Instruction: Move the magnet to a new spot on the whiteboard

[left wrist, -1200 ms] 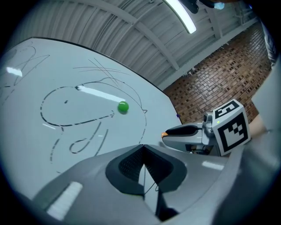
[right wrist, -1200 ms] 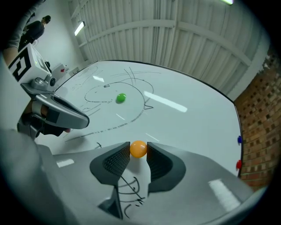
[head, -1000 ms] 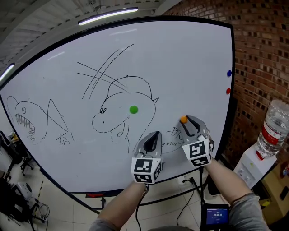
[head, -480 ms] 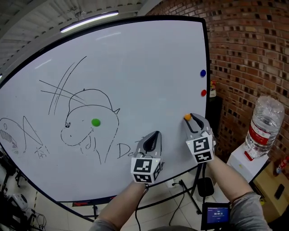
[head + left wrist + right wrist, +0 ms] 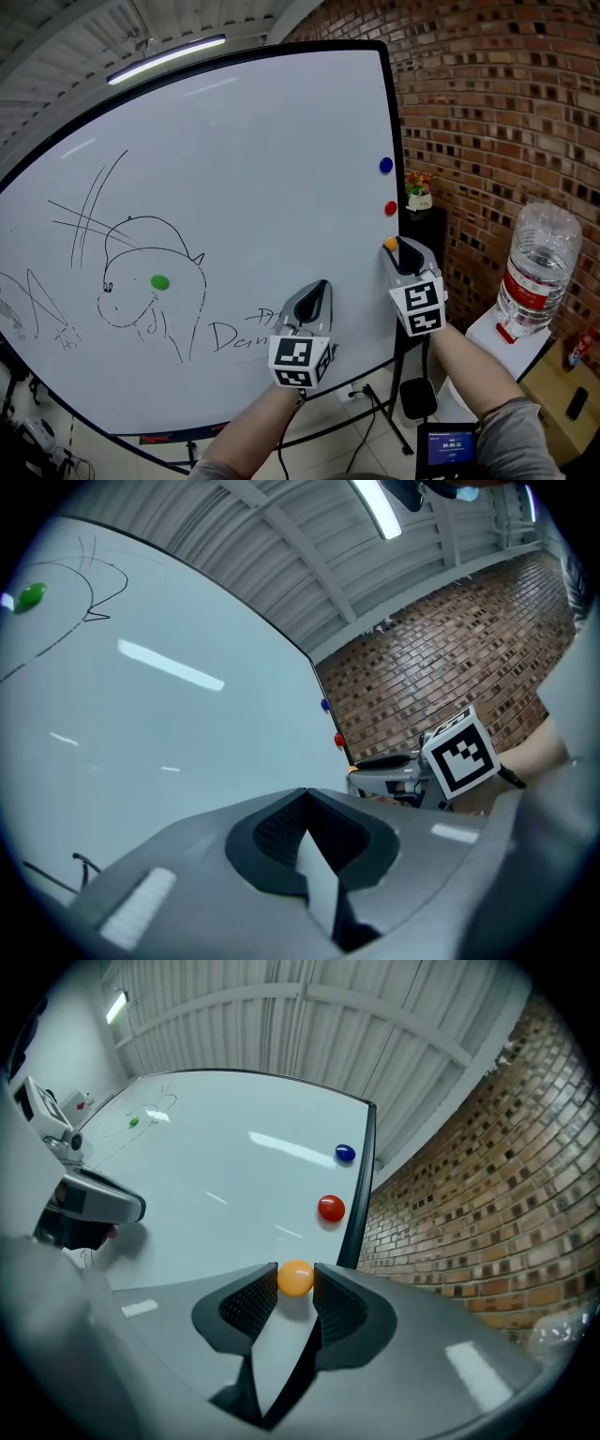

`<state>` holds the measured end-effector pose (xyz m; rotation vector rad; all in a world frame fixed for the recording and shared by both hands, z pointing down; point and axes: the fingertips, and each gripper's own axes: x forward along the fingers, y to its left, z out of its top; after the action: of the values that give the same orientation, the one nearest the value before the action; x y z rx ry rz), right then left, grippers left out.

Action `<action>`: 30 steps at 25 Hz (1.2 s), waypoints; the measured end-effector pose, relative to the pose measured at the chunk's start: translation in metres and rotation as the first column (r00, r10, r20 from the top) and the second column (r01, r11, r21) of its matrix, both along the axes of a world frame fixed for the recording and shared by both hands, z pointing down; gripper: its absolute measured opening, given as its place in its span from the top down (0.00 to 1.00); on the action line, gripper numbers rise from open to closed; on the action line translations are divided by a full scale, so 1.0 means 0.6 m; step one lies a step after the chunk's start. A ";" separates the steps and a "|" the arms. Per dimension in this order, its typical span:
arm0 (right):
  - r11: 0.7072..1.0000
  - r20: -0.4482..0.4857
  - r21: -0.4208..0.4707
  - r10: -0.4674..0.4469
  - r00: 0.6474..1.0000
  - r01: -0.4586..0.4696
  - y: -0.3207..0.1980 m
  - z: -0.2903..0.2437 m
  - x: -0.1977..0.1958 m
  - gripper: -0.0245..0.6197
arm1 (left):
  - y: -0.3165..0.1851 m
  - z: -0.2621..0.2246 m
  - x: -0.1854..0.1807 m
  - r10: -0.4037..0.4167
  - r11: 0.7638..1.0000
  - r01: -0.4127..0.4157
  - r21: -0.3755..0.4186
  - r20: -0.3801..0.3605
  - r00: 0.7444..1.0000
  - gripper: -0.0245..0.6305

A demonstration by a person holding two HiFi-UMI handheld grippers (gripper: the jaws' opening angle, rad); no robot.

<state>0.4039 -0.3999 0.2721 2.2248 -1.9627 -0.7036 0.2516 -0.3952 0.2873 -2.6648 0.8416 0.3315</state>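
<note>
Presently the right hand-held gripper [image 5: 397,249] is clamped on the orange magnet [image 5: 295,1278]. The magnet sits at the very tips of the jaws, one pad on each side. It is a round button with no long axis, so the angle of the grip matters little to placing it.

Position: the orange magnet is low down by the right-hand edge of the whiteboard [image 5: 262,150], just beside the black frame [image 5: 361,1185]. No view settles whether it touches the board face or stands just off it.

Neighbours: the red magnet [image 5: 331,1207] lies above it on the board and near. The blue magnet [image 5: 345,1153] lies higher again on the same edge. The green magnet [image 5: 159,281] is well apart, far to the left inside the drawing.

Governing relation, as a judgement: the board face lies straight ahead of the jaws, and open white area extends to the left and upward. The frame closes off the right. A new spot should therefore be sought leftward of the red magnet.

The left hand-held gripper [image 5: 305,794] has its jaws together with nothing between them. It is held lower and to the left, away from the orange magnet, so the right hand is the nearer one.
</note>
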 end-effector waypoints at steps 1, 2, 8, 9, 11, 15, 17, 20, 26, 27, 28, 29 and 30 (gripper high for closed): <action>1.000 0.003 0.001 -0.005 1.000 0.005 -0.002 0.001 0.004 0.76 | 0.000 0.000 0.004 0.000 1.000 0.000 0.000 -0.001 1.000 0.96; 1.000 0.007 0.002 -0.010 1.000 0.010 -0.004 0.003 0.007 0.76 | 0.000 0.000 0.007 -0.001 1.000 0.001 0.000 -0.002 1.000 0.96; 0.998 0.050 0.028 -0.062 0.997 0.061 -0.014 0.003 0.023 0.76 | -0.006 0.002 0.012 -0.010 1.000 0.010 0.002 -0.006 1.000 0.96; 0.997 0.053 0.032 -0.070 0.996 0.068 -0.015 0.002 0.023 0.76 | -0.005 0.003 0.013 -0.010 1.000 0.010 -0.002 -0.005 1.000 0.96; 0.996 0.056 0.037 -0.080 0.995 0.078 -0.016 0.001 0.024 0.76 | -0.005 0.004 0.013 -0.010 1.000 0.010 -0.010 -0.005 1.000 0.96; 0.994 0.078 0.040 -0.103 0.992 0.100 -0.018 0.002 0.025 0.76 | -0.009 0.004 0.008 -0.019 1.000 0.019 -0.006 -0.009 1.000 0.96; 0.993 0.089 0.036 -0.113 0.990 0.110 -0.020 0.003 0.025 0.76 | -0.011 0.003 0.006 -0.023 1.000 0.023 -0.006 -0.012 1.000 0.96; 0.993 0.095 0.032 -0.115 0.989 0.113 -0.020 0.004 0.026 0.75 | -0.008 0.002 0.005 -0.017 1.000 0.017 -0.014 -0.014 1.000 0.96; 0.993 0.100 0.025 -0.117 0.988 0.115 -0.019 0.003 0.026 0.76 | -0.005 -0.003 0.002 -0.018 1.000 0.018 -0.004 -0.021 1.000 0.96; 0.993 0.099 0.023 -0.117 0.988 0.116 -0.019 0.003 0.026 0.76 | -0.004 -0.004 0.002 -0.017 1.000 0.016 -0.006 -0.021 1.000 0.96; 0.993 0.098 0.020 -0.118 0.988 0.116 -0.019 0.003 0.026 0.75 | -0.003 -0.004 0.001 -0.015 1.000 0.015 -0.008 -0.022 1.000 0.96; 0.993 0.097 0.018 -0.118 0.988 0.117 -0.020 0.003 0.026 0.75 | -0.003 -0.005 0.000 -0.015 1.000 0.014 -0.009 -0.023 1.000 0.96; 0.993 0.096 0.015 -0.120 0.988 0.119 -0.020 0.004 0.026 0.75 | -0.003 -0.006 -0.001 -0.015 1.000 0.015 -0.009 -0.025 1.000 0.96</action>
<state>0.4194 -0.4118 0.2742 2.2015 -2.1581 -0.6299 0.2510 -0.3969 0.2838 -2.6660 0.8720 0.3586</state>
